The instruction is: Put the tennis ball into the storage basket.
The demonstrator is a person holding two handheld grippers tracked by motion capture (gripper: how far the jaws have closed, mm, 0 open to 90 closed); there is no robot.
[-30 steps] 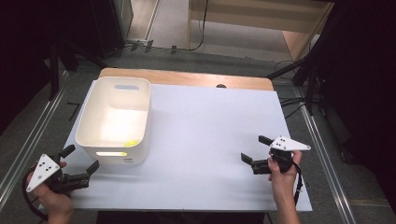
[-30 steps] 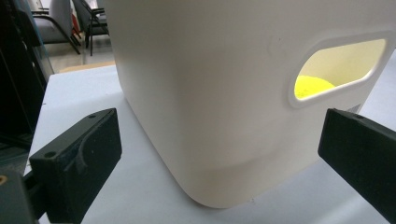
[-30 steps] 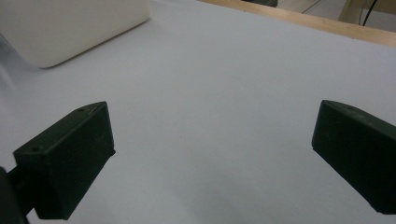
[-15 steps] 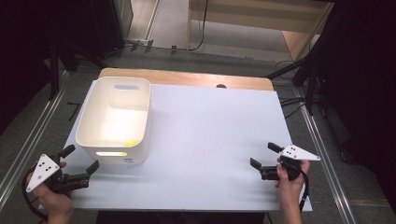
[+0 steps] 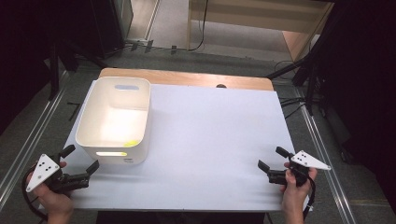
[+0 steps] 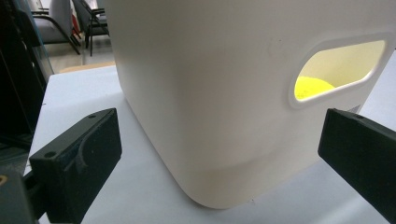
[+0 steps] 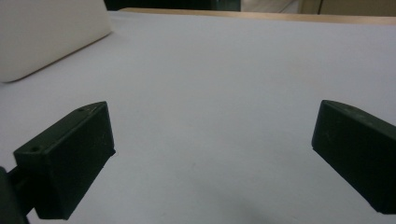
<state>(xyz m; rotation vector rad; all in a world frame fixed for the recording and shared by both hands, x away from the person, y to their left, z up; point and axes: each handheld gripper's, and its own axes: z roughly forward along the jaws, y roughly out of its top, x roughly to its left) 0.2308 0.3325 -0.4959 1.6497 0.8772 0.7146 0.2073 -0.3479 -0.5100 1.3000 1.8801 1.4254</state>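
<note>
A white plastic bin (image 5: 114, 122) stands on the left part of the white table (image 5: 215, 126). Something yellow (image 5: 131, 143) lies on its floor near the front wall and shows through the handle slot (image 6: 334, 77) in the left gripper view. My left gripper (image 5: 80, 159) is held at the table's front left corner, open, its jaws just short of the bin's (image 6: 224, 93) near wall, empty. My right gripper (image 5: 272, 158) is held low at the front right of the table, open, with bare tabletop (image 7: 210, 93) between its jaws.
A wooden strip (image 5: 187, 78) runs along the table's far edge. Beyond it are floor cables and dark stands (image 5: 308, 70). A corner of the bin (image 7: 46, 32) lies far off in the right gripper view.
My right gripper has drawn back toward the table's front right corner and a little to the right. The left gripper and the bin have stayed where they were.
</note>
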